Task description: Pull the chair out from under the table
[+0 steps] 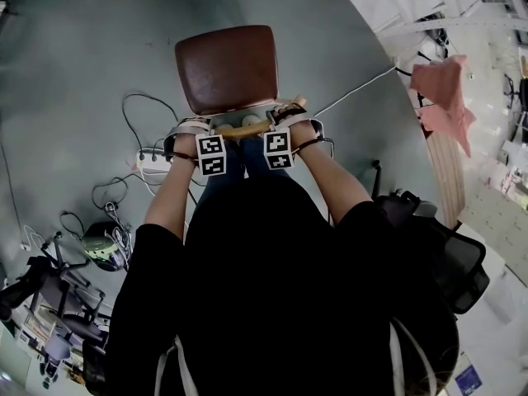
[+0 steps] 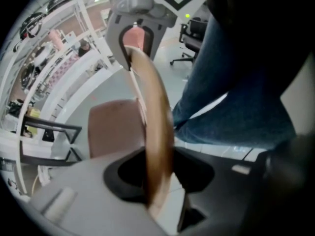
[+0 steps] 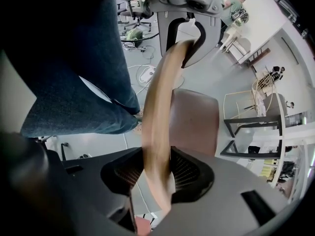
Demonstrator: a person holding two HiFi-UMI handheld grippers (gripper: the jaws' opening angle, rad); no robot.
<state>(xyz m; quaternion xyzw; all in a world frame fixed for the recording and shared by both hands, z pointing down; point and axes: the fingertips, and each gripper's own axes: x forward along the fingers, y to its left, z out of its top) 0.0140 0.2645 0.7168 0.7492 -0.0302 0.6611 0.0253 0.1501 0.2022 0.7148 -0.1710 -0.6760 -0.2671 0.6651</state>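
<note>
The left gripper and right gripper are clamping the curved tan wooden back rail of the brown-seated chair, standing on grey floor near a white table.

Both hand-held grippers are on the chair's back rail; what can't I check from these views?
The chair legs: head view, hidden under the seat.
Anything behind the person: head view, blocked by their torso.
The back rail surface detail: both gripper views, blurred close-up.

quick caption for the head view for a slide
Left gripper and right gripper shut on the curved pale wooden backrest of a brown-seated chair standing on grey floor
</note>
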